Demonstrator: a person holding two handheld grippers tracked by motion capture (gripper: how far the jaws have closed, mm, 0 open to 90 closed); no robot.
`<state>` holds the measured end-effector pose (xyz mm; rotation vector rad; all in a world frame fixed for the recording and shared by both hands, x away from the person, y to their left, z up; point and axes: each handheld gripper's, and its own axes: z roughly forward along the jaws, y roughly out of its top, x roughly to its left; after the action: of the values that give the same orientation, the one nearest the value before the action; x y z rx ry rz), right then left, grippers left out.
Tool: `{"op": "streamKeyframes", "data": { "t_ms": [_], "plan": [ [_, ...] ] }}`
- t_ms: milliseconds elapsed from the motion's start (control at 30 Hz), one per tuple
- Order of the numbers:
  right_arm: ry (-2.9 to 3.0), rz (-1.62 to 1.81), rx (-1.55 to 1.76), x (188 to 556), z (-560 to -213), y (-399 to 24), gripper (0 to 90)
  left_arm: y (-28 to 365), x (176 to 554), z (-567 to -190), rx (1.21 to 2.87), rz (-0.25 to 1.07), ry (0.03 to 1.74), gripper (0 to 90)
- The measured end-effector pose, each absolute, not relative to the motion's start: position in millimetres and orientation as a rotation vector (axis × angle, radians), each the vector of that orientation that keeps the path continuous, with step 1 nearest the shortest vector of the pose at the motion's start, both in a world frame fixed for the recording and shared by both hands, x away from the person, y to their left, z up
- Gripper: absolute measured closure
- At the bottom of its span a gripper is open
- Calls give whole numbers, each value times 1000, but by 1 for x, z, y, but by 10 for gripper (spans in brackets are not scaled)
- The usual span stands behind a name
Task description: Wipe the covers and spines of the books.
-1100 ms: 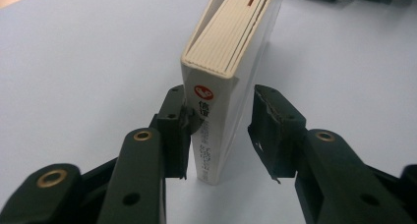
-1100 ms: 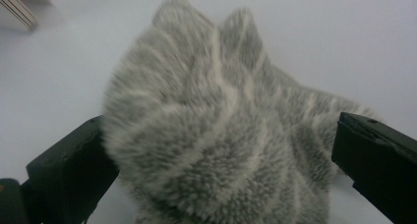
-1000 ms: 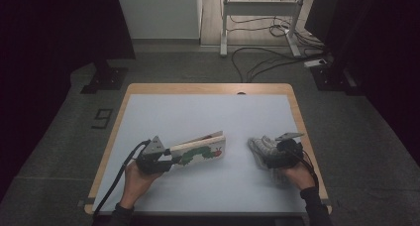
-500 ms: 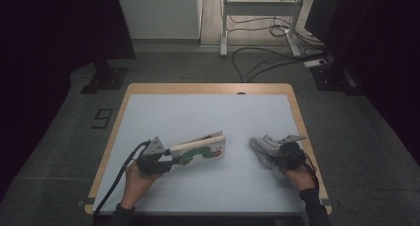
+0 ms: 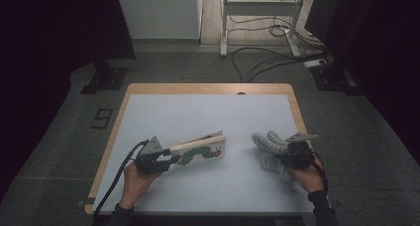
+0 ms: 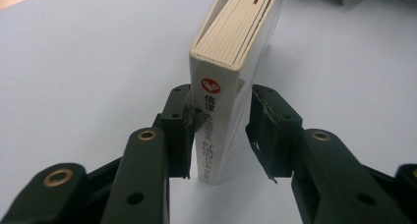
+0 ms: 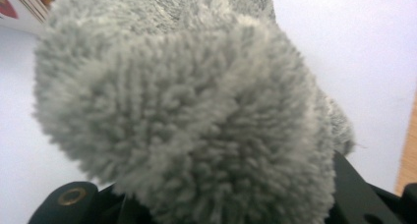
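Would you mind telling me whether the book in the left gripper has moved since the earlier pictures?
No. The book sits at the same spot against the table's left edge, clamped in the left gripper.

White caterpillar board book [image 5: 200, 150] stands on edge; fluffy grey sock [image 5: 270, 149] bunched at table's right

Book [image 5: 200, 150] on table [image 5: 208, 112], left of fuzzy glove [image 5: 267, 149]; both near the front edge
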<state>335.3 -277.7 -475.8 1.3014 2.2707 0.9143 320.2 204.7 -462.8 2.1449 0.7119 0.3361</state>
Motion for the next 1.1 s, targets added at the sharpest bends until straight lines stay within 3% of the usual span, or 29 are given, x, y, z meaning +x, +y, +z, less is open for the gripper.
{"op": "streamKeyframes", "data": {
  "t_ms": [467, 1100],
  "plan": [
    [2258, 976, 1235, 320, -435, -284, 612, 206, 320, -463, 2143, 342, 715, 614],
    [2362, 1070, 1094, 308, -428, -246, 611, 208, 320, -461, 2139, 350, 709, 635]
  ]
}}
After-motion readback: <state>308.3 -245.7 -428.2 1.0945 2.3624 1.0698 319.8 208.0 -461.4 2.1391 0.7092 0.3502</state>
